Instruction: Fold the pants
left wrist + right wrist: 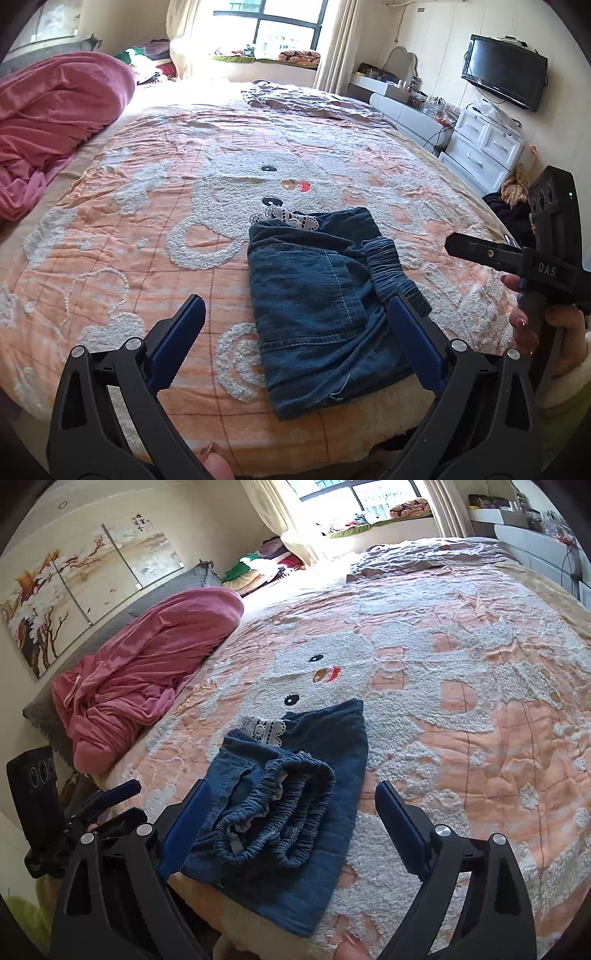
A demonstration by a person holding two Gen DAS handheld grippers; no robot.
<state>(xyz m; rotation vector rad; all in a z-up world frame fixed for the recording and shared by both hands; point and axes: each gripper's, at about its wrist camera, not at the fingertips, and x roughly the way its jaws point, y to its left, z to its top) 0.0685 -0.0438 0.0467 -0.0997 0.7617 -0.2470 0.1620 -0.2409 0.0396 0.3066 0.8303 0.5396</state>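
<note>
Pants [325, 306] folded on bed [147, 229], tools spread

The folded pants [325, 314] were dark blue denim with pale stitching and a strip of white lace [264, 730]. They lay on a peach-orange quilt [110, 258] with a white fleecy bear design and thin red grid lines. A rose-pink blanket [147, 672] sat bunched. Both grippers [297, 332] [290, 814] were black with blue pads.
</note>
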